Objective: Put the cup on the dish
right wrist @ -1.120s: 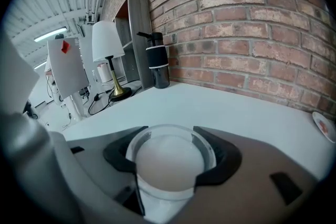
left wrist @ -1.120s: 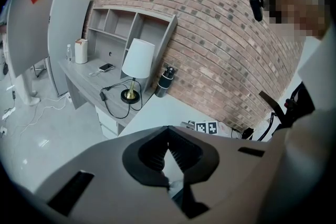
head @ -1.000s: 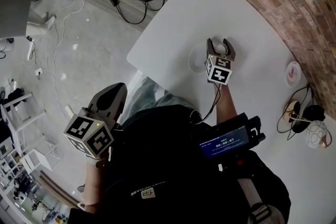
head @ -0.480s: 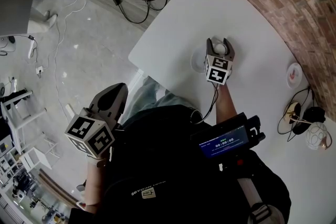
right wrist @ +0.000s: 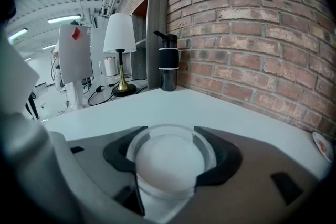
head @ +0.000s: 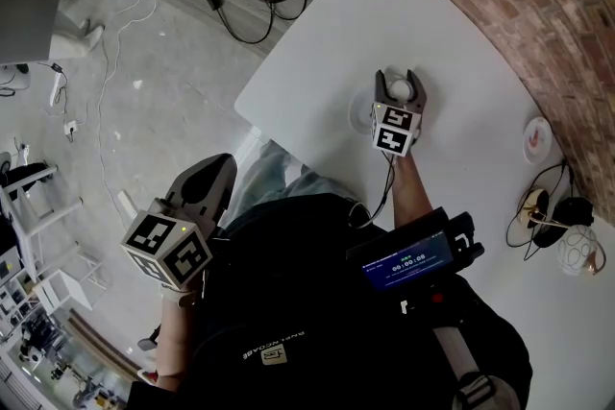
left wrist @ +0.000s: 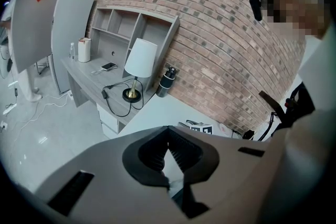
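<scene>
Over the white table (head: pixel 461 53), hold the translucent cup (head: pixel 401 90) upright in the right tongs (head: pixel 399 80), clamped round its wall. Centre above the pale dish (head: pixel 359 115) just beside, lower until seated, then release. Hold left tongs (head: pixel 217 162), shut and empty, clear of the table.

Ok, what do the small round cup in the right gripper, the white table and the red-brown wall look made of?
The translucent round cup looks like glass or clear plastic, glossy: see-through rim around a milky white body. The white table: smooth matte top, probably laminate or painted board. The red-brown wall: rough brick, mortar joints visible.
</scene>
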Available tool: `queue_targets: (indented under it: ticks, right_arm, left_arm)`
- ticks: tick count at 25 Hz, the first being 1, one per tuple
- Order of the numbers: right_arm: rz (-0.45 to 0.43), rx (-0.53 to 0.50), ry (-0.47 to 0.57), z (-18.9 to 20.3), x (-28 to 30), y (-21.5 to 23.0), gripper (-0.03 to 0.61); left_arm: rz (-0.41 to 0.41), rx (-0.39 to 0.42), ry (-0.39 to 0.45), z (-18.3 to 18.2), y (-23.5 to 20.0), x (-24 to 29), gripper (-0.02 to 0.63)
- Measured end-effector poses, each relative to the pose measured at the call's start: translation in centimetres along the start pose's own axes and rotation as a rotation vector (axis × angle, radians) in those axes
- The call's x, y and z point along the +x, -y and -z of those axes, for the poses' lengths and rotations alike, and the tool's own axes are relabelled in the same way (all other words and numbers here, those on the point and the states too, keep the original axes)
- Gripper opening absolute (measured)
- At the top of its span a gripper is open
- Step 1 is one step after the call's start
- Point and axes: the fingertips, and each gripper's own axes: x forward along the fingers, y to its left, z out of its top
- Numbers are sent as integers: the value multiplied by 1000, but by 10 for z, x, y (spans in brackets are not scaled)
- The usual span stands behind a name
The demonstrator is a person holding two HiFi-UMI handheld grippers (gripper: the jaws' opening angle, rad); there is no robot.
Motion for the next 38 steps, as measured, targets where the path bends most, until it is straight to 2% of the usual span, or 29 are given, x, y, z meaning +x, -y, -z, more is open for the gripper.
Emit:
queue_targets:
  ticks: [12,29,38]
  right_arm:
    - [-5,0,20,1,-2,-4,271]
    - [-55,2,-30,12,-2,-13,274]
    - [-72,18,-39,13,0,-16,337]
  left_arm:
    - [-9,-16,4,2,-1,-2,6]
    - [7,-17,15,5,0,-2,6]
    - [8,-19,17,6,-1,-2,6]
